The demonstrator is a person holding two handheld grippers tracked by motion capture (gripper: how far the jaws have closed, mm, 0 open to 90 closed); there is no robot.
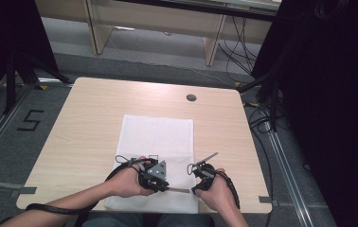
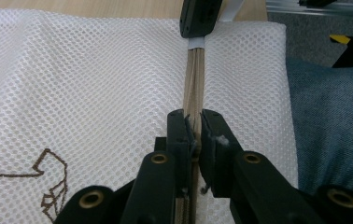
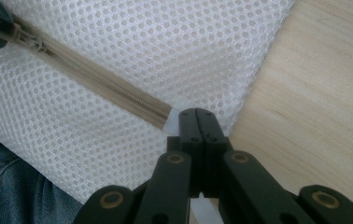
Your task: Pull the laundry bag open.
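The left claw (image 2: 194, 133) pinches the tan zipper (image 2: 194, 79) of a white mesh bag (image 2: 95, 84); the right claw (image 2: 200, 18) grips its far end.

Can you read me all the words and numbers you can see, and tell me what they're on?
"5": a black number marked on the grey floor, left of the table.
The white mesh bag has a brown stitched line drawing, but it has no letters.
No other words or numbers to read.

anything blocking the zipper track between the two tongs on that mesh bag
Nothing visible does. The beige zipper runs bare across the white mesh bag from the left tongs, closed on it, to the right tongs, shut at the zipper's end.
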